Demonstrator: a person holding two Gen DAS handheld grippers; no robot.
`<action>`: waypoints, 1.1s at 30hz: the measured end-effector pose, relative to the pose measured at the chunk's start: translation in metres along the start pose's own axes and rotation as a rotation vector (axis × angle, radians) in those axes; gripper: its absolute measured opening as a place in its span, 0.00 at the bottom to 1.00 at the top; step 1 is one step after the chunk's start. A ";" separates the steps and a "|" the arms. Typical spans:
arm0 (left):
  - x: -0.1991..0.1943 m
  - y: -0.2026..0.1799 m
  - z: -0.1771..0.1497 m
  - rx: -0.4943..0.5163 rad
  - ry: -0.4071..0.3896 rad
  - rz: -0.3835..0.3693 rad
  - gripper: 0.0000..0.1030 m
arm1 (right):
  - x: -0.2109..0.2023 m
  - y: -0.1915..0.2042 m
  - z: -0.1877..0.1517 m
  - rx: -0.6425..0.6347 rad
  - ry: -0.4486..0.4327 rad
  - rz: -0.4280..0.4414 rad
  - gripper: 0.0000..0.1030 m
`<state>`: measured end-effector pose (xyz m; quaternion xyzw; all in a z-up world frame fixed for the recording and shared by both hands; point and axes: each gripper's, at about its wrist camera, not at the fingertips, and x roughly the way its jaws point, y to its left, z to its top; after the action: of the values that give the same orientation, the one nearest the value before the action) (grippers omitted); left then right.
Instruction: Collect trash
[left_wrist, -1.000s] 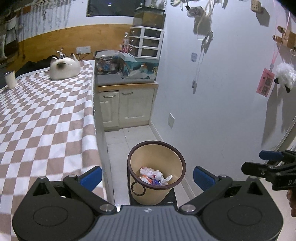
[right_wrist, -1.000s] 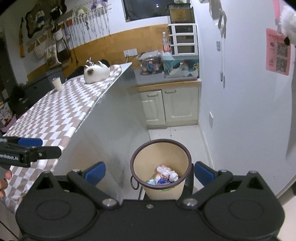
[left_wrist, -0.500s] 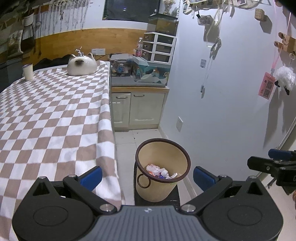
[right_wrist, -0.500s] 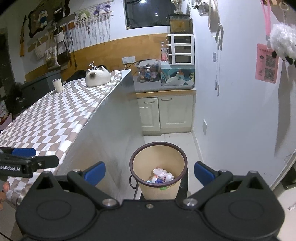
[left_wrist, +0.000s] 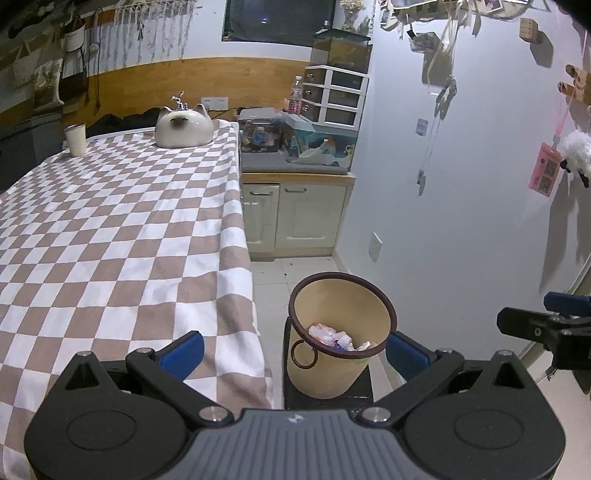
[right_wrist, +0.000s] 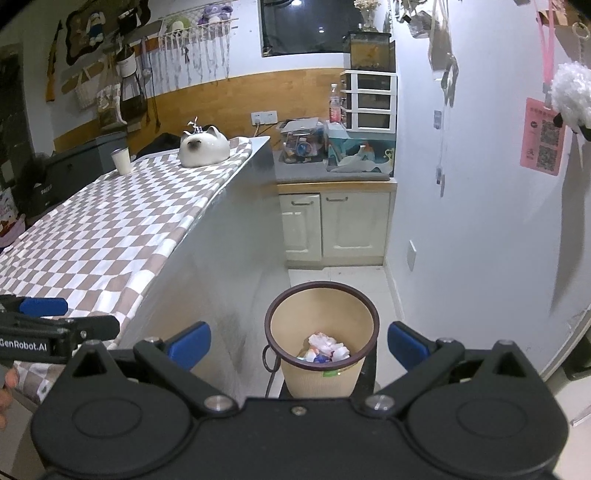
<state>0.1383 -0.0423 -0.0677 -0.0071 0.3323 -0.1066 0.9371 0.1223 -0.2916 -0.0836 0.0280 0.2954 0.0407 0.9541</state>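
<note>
Now both hand-held grippers higher, spread empty, bin (left_wrist: 341, 334) smaller below

"GenRobot.AI" — white lettering on the left tool (right_wrist: 59, 325).

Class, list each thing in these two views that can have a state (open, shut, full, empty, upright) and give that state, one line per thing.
left gripper: open, holding nothing
right gripper: open, holding nothing
trash bin: upright, unlidded, crumpled trash at the bottom
cabinet doors: shut
white cup: upright on the checked cloth; contents not visible
</note>
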 end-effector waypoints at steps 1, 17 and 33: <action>0.000 0.001 -0.001 -0.002 0.000 0.002 1.00 | 0.000 0.001 -0.001 -0.001 -0.001 0.000 1.00; -0.004 0.005 -0.012 -0.006 -0.006 0.020 1.00 | 0.005 0.010 -0.011 -0.009 0.001 -0.015 1.00; -0.015 0.011 -0.020 -0.023 -0.066 0.041 1.00 | -0.002 0.016 -0.022 -0.004 -0.051 0.009 1.00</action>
<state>0.1163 -0.0277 -0.0748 -0.0143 0.3026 -0.0832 0.9494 0.1076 -0.2754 -0.0993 0.0284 0.2708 0.0450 0.9612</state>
